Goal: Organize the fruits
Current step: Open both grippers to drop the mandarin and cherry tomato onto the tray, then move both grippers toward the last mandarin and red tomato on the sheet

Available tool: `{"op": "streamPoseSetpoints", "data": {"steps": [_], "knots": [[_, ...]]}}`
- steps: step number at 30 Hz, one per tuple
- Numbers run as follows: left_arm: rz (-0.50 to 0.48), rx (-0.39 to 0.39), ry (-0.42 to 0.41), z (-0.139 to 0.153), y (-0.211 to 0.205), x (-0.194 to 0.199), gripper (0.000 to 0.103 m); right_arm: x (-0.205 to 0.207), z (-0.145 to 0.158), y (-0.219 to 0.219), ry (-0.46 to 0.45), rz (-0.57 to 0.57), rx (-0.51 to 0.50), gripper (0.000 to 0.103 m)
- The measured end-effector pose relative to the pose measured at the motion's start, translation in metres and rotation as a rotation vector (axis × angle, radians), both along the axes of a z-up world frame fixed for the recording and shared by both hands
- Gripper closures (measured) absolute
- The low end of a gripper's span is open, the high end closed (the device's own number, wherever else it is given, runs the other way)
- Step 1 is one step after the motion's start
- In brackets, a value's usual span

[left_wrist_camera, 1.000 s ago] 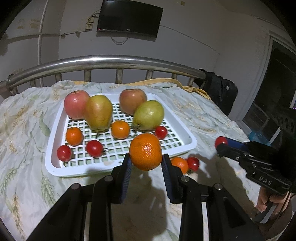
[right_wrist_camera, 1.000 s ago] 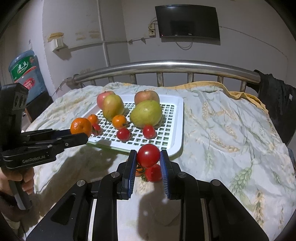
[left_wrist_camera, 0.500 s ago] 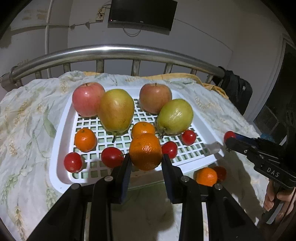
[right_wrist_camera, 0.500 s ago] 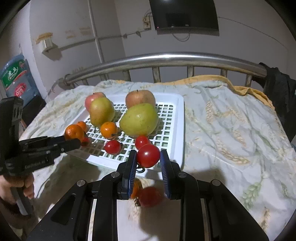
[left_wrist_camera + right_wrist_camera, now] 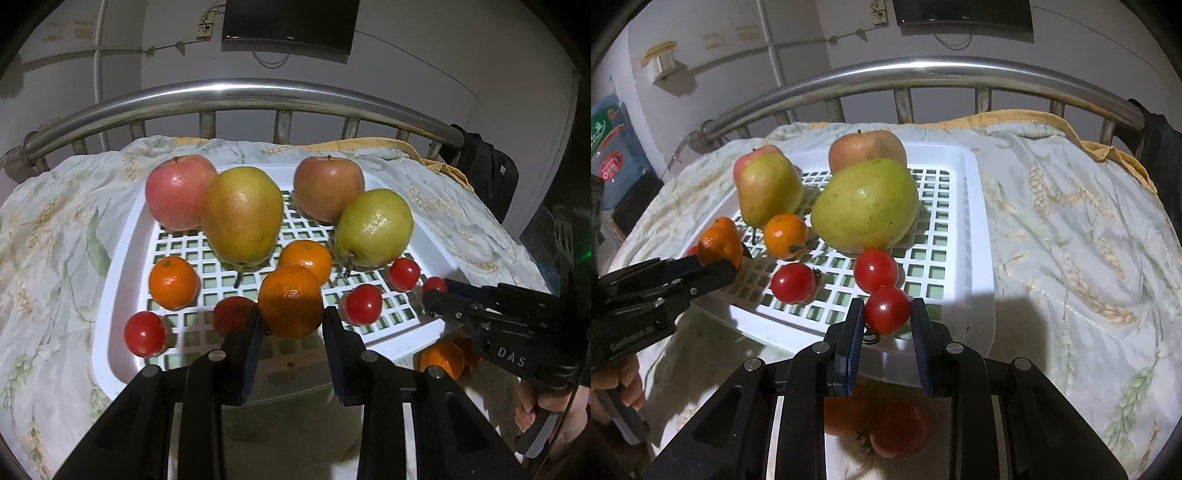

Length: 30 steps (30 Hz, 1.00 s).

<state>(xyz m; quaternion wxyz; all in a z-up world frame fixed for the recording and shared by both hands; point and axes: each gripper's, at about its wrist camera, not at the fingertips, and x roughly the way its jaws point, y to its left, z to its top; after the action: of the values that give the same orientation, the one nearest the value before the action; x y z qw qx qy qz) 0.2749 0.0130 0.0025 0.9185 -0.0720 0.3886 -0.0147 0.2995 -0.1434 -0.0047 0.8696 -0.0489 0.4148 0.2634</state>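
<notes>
My left gripper [image 5: 291, 325] is shut on a mandarin [image 5: 290, 301] and holds it over the front edge of the white slatted tray [image 5: 114, 258]. My right gripper [image 5: 887, 321] is shut on a red tomato [image 5: 886, 309] over the tray's front right part [image 5: 977, 221]. The tray holds two apples [image 5: 179, 192], two pears [image 5: 242, 219], mandarins [image 5: 173, 282] and several tomatoes [image 5: 144, 334]. The right gripper also shows in the left wrist view [image 5: 436, 291], the left gripper in the right wrist view [image 5: 720, 258].
A mandarin [image 5: 441, 363] and a tomato [image 5: 899, 428] lie on the bedcover in front of the tray. A steel bed rail [image 5: 258, 90] runs behind the tray. A dark bag [image 5: 487, 173] hangs at the right end of the rail.
Both grippers have moved forward toward the tray with their fruit. The mandarin and the tomato now hang over the tray's front edge instead of over the bedcover.
</notes>
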Motion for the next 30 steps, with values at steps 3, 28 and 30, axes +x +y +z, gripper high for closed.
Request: {"op": "streamPoseSetpoints", "data": {"steps": [3,28,30], "knots": [[-0.003,0.004,0.009,-0.002,-0.004,0.004,0.068,0.001,0.000,-0.001,0.002,-0.005,-0.006,0.079],[0.051,-0.080,-0.253,0.064,-0.004,-0.063,0.000,-0.072,0.074,-0.056,-0.261,-0.103,0.153,0.000],[0.048,-0.087,-0.268,0.066,-0.006,-0.072,0.000,-0.081,0.080,-0.060,-0.281,-0.109,0.169,0.000]]}}
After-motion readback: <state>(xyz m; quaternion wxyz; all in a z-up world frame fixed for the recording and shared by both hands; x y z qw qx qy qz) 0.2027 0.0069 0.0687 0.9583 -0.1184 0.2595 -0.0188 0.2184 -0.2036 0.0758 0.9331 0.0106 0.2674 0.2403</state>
